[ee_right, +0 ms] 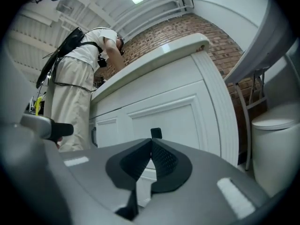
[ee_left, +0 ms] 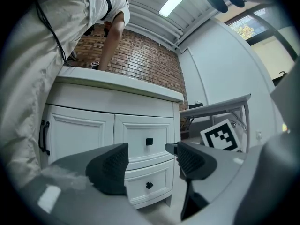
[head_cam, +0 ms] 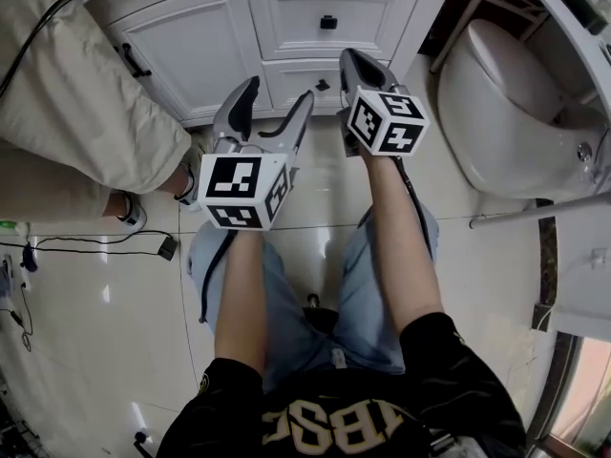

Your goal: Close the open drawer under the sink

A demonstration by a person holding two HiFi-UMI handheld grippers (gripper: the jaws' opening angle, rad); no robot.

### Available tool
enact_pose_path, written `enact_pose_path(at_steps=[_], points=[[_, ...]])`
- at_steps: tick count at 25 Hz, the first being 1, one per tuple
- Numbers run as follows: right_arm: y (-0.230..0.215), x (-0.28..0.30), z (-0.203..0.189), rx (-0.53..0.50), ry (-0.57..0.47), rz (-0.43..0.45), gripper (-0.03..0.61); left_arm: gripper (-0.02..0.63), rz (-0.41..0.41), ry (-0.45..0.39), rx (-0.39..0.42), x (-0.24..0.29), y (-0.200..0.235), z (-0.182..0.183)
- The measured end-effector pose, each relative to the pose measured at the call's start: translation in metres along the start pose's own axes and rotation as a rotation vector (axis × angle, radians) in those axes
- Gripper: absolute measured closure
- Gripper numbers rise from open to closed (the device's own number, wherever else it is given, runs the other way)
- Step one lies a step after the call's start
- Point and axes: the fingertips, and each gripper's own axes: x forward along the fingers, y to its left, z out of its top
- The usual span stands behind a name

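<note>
The white vanity (head_cam: 191,46) has two drawers, one above the other, each with a black knob. In the left gripper view the lower drawer (ee_left: 154,184) seems to jut out a little past the upper drawer (ee_left: 140,142). My left gripper (head_cam: 279,92) is open and empty, and points at the drawers from a short way off. My right gripper (head_cam: 349,58) is shut on nothing, its tip close to the drawer fronts. In the right gripper view a drawer knob (ee_right: 156,133) shows just above the closed tips of my right gripper (ee_right: 151,143).
A person in beige clothes (head_cam: 67,103) stands at the vanity's left and leans over the counter. A white toilet (head_cam: 516,103) sits to the right, with a metal rack (ee_left: 220,109) by the wall. Cables (head_cam: 86,246) lie on the glossy tile floor at the left.
</note>
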Motion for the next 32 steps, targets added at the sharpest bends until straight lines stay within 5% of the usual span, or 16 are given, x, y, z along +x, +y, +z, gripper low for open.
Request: enact_pose_path(at_steps=[7,15,20,32], points=[[0.027,-0.056,0.03,-0.169,-0.033,-0.011,0.547,0.284,0.026,-0.014,0.026,-0.026,0.0,0.013],[0.056,-0.104,0.058,-0.235,-0.078,-0.016,0.287,0.284,0.044,-0.031,0.056,-0.062,-0.008,0.028],[0.07,-0.13,0.069,-0.223,-0.096,-0.046,0.204,0.284,0.049,-0.041,0.073,-0.086,-0.02,0.037],[0.078,-0.196,0.048,-0.237,-0.126,-0.139,0.172,0.285,0.07,-0.044,0.097,-0.101,-0.017,0.026]])
